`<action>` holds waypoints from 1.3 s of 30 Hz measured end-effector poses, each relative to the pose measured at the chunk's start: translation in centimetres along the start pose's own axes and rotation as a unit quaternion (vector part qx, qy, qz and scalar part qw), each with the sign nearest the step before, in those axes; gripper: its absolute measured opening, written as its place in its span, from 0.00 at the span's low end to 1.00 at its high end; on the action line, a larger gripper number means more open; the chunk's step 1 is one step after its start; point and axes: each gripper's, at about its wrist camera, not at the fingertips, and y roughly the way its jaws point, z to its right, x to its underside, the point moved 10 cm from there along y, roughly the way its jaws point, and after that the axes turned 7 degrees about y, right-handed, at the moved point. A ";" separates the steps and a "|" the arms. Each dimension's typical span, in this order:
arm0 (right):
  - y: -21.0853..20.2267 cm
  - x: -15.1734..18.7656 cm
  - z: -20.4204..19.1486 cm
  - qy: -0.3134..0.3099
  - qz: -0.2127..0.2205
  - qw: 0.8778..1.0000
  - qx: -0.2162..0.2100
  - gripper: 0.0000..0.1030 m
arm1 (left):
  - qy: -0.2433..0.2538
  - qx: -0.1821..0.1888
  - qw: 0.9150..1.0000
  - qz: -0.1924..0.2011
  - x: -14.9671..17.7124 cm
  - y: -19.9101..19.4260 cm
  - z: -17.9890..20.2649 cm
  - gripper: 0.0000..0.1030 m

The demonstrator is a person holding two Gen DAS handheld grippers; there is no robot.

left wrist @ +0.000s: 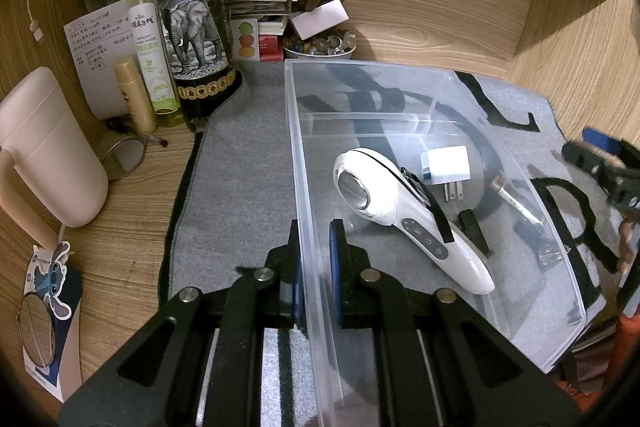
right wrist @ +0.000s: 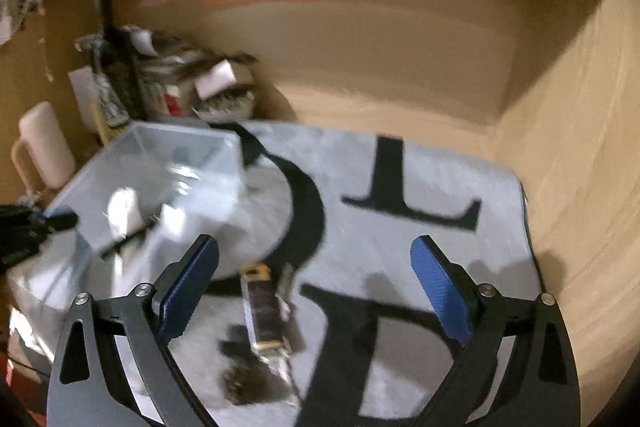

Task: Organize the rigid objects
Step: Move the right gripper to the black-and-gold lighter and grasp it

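A clear plastic box (left wrist: pixel 460 315) stands on a grey mat (left wrist: pixel 240 167). In it lie a white handheld device (left wrist: pixel 400 211) and a white plug adapter (left wrist: pixel 446 167). My left gripper (left wrist: pixel 316 267) is shut on the box's left wall. My right gripper (right wrist: pixel 316 283) is open and empty above the mat; it shows at the right edge of the left wrist view (left wrist: pixel 604 171). A slim clear-cased object (right wrist: pixel 266 319) and a small dark object (right wrist: pixel 244 383) lie on the mat between its fingers. The right wrist view is blurred; the box (right wrist: pixel 100 171) sits at its left.
A dark wine bottle (left wrist: pixel 192 19), a green spray bottle (left wrist: pixel 148 39), a gold tube (left wrist: pixel 134 95), a cream mug (left wrist: pixel 48 147), glasses (left wrist: pixel 124 159), a bowl of beads (left wrist: pixel 320 47) and stacked papers crowd the back left corner. Wooden walls enclose the desk.
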 end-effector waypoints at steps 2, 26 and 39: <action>0.6 1.0 0.7 0.007 -0.018 1.000 0.002 0.94 | 0.000 0.000 1.000 0.000 0.0 0.0 0.0 0.09; 4.9 5.7 -3.0 -0.006 -0.120 0.989 -0.082 0.23 | 0.000 0.000 1.000 0.000 0.0 0.0 0.0 0.09; 3.9 4.7 -1.1 0.016 -0.102 0.992 -0.068 0.20 | 0.000 0.000 1.000 0.000 0.0 0.0 0.0 0.09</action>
